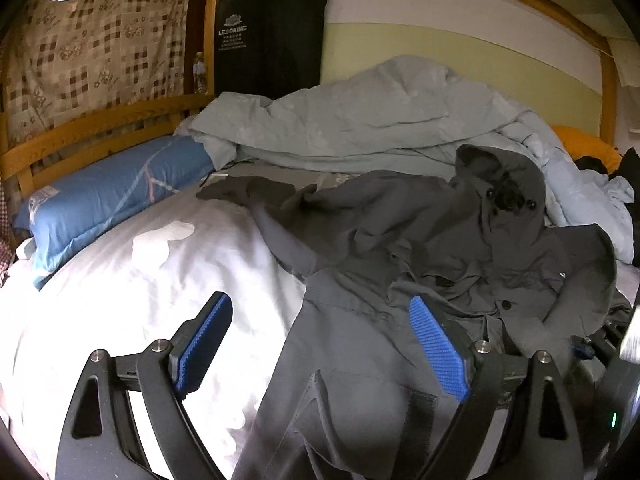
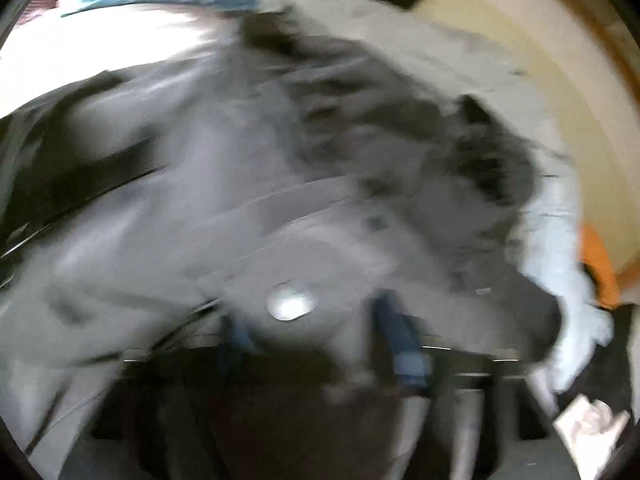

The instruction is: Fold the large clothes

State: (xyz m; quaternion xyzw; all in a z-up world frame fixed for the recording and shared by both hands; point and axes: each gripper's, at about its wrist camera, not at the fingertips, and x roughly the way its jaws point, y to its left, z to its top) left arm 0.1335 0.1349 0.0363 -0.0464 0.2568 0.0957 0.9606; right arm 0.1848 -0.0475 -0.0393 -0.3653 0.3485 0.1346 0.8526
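Left wrist view: I see left claw wide, empty, lower frame, over grey jacket.
Right claw: blurred; I cannot tell its state.

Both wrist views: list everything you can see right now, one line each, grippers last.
Jacket: one, dark grey, hooded, crumpled across the bed, sleeve stretched toward the pillow.
Sheet: one, white, covering the near side of the bed.
Quilt: one, pale blue-grey, heaped against the wall.
Pillow: one, blue, by the headboard.
Bed frame: one, wooden, around the bed.
Bottle: one, clear, by the post.
Black bag: one, hanging by the wall.
Curtain: one, checked brown, behind the headboard.
Orange cloth: one, far end.
Left gripper: open, over the jacket's near edge.
Right gripper: blurred; grey cloth between its fingers.
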